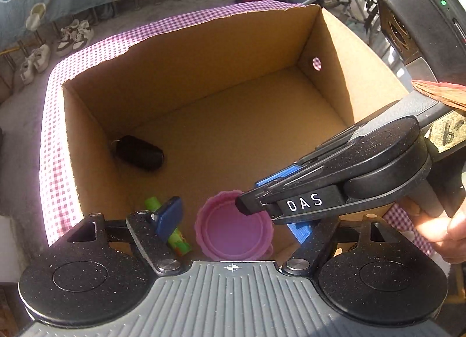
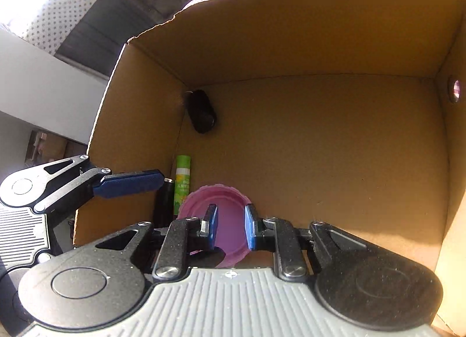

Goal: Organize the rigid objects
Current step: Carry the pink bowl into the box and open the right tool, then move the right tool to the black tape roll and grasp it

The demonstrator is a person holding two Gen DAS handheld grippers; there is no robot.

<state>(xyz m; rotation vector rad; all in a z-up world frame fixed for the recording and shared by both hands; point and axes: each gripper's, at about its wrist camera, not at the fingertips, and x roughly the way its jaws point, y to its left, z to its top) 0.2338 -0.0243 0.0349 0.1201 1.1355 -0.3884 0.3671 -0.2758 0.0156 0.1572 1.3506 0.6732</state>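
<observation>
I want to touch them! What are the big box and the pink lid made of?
The box looks like cardboard: dull brown, with torn, ragged top edges. The pink lid looks like plastic: smooth, slightly shiny, with a ridged rim.

a cardboard box point(image 1: 204, 54) stands open on a pink checked cloth point(image 1: 52, 162). on its floor lie a black fob point(image 1: 139, 152) by the left wall, a green tube point(image 1: 177, 242) and a pink lid point(image 1: 233, 232), hollow side up. the left gripper point(image 1: 233, 226) hangs wide open over tube and lid. the right gripper point(image 1: 247, 201) reaches in from the right, its tip over the lid's rim, held by a hand point(image 1: 445, 235).
</observation>
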